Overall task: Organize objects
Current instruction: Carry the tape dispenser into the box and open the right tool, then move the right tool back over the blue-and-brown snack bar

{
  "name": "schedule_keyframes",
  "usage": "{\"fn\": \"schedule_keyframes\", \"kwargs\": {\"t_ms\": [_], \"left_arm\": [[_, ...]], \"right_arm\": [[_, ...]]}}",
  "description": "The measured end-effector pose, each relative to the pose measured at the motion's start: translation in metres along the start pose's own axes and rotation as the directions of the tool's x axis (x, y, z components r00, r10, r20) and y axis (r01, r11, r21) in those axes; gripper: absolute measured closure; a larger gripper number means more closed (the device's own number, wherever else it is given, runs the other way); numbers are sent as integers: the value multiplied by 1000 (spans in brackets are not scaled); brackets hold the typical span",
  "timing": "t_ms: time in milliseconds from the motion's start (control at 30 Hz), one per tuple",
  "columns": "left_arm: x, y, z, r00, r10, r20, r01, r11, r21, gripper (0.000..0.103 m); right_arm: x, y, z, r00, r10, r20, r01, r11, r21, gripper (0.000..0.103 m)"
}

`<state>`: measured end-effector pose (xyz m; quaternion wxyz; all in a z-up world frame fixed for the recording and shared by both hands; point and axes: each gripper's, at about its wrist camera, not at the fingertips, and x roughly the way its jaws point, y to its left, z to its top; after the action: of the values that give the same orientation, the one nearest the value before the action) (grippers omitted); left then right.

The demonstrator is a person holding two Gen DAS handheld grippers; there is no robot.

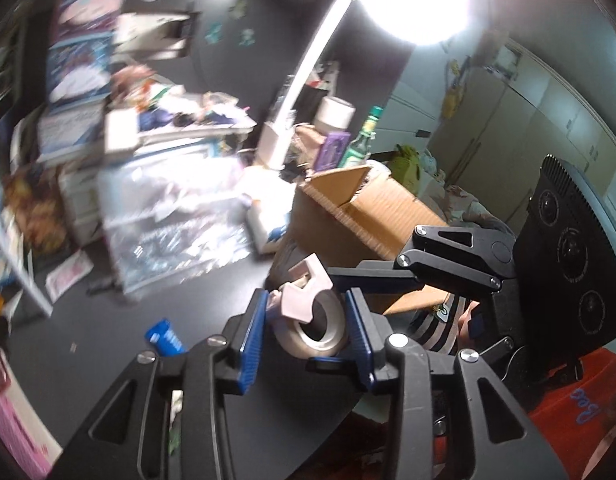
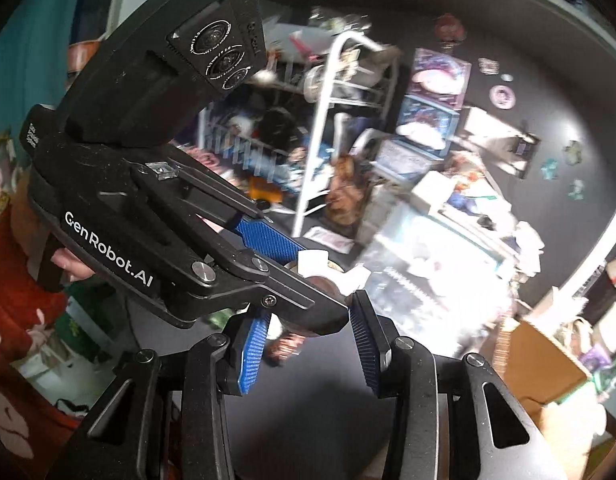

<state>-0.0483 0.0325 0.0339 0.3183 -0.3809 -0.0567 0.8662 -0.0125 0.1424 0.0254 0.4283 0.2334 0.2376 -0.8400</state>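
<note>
A small roll of tape (image 1: 322, 334) in a pale pink dispenser (image 1: 308, 290) hangs above the dark table (image 1: 108, 320). My left gripper (image 1: 308, 312) is shut on it, a blue pad on each side. My right gripper (image 1: 336, 278) comes in from the right, and its tips meet the dispenser's far side. In the right wrist view the left gripper (image 2: 320, 282) crosses from the left with the dispenser (image 2: 314, 260) in its jaws. The right gripper (image 2: 310, 304) closes on the roll at its tips, partly hidden by the left finger.
An open cardboard box (image 1: 372, 208) stands just behind the grippers, with a green bottle (image 1: 364, 140) and a white desk lamp (image 1: 300, 80) beyond. A blue cap (image 1: 164, 336) lies on the table. Clear plastic bags (image 1: 168, 216), boxes and a white wire rack (image 2: 320, 140) crowd the back.
</note>
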Motion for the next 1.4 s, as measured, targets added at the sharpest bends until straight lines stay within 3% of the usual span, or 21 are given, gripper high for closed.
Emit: {"fn": "schedule_keyframes", "kwargs": {"t_ms": [367, 600, 667, 700, 733, 800, 967, 1133, 1267, 1400], "left_arm": [[70, -53, 77, 993, -76, -89, 86, 990, 113, 67], [110, -68, 95, 985, -78, -157, 99, 987, 128, 67], [115, -69, 96, 983, -80, -167, 102, 987, 127, 61], [116, -69, 96, 983, -75, -167, 97, 987, 128, 48], [115, -69, 95, 985, -65, -158, 87, 987, 132, 36], [110, -68, 94, 989, -49, -142, 69, 988, 140, 33], [92, -60, 92, 994, -20, -105, 33, 992, 124, 32], [59, -47, 83, 999, 46, -23, -44, 994, 105, 24], [23, -28, 68, 993, 110, 48, -113, 991, 69, 23], [-10, -5, 45, 973, 211, 96, -215, 976, 32, 21]], "right_arm": [[-37, -87, -15, 994, -95, -62, 101, 990, 102, 67], [-38, -129, -31, 983, -94, -156, 119, 980, 161, 67], [-36, -134, -34, 979, -101, -174, 130, 977, 166, 66], [-33, -137, -35, 976, -102, -194, 135, 977, 167, 64], [-31, -137, -37, 974, -99, -203, 135, 976, 169, 55], [-31, -138, -41, 972, -103, -210, 140, 976, 167, 46], [-32, -139, -41, 971, -106, -212, 143, 975, 168, 46], [-34, -130, -32, 976, -108, -188, 139, 977, 160, 46], [-38, -112, -16, 992, -47, -115, 67, 983, 170, 46], [-32, -79, 4, 998, 40, -48, -32, 988, 153, 46]]}}
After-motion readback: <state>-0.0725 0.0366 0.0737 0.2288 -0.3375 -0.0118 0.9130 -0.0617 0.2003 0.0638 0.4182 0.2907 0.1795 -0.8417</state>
